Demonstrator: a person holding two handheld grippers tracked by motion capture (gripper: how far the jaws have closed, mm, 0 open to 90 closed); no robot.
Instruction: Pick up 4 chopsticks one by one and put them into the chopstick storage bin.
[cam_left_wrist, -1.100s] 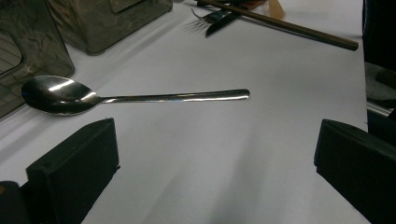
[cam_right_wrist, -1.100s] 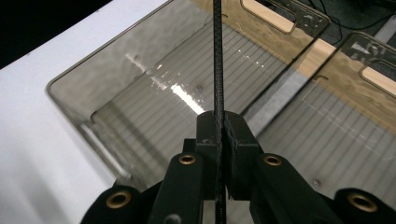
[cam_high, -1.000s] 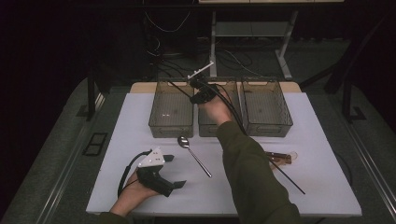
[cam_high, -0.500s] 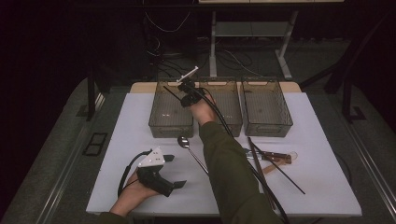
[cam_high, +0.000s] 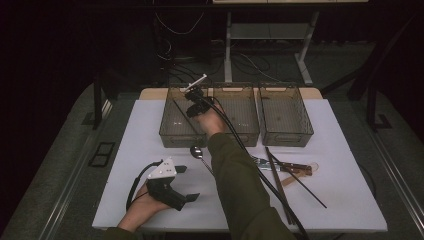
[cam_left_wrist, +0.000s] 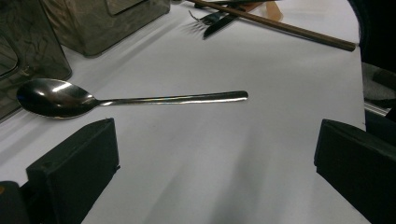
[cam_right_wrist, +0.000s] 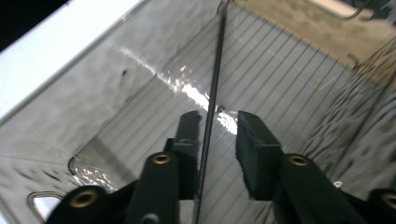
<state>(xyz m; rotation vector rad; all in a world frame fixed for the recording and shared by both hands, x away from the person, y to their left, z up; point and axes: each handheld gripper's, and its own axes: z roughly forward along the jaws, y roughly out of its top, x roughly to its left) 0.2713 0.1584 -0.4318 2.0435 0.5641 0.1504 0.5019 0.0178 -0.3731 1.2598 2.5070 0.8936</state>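
The right gripper (cam_high: 192, 102) hangs inside the left bin (cam_high: 172, 131), its fingers just opening, parted around a thin dark chopstick (cam_right_wrist: 212, 88) that lies along the bin's floor. The middle bin (cam_high: 245, 134) stands just right of it. The left gripper (cam_high: 187, 182), fingers wide apart, rests on the near worktop (cam_high: 345, 150) facing a spoon (cam_left_wrist: 116, 99); a fork (cam_high: 260, 161) and other utensils lie well right.

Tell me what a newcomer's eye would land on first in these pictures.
First, the right gripper reaching into the leftmost of three clear smoky plastic bins at the table's far edge, its jaws just opening around a thin dark chopstick over the bin floor. Next, the shiny steel spoon lying alone on the white table, just ahead of the open left gripper resting at the near edge.
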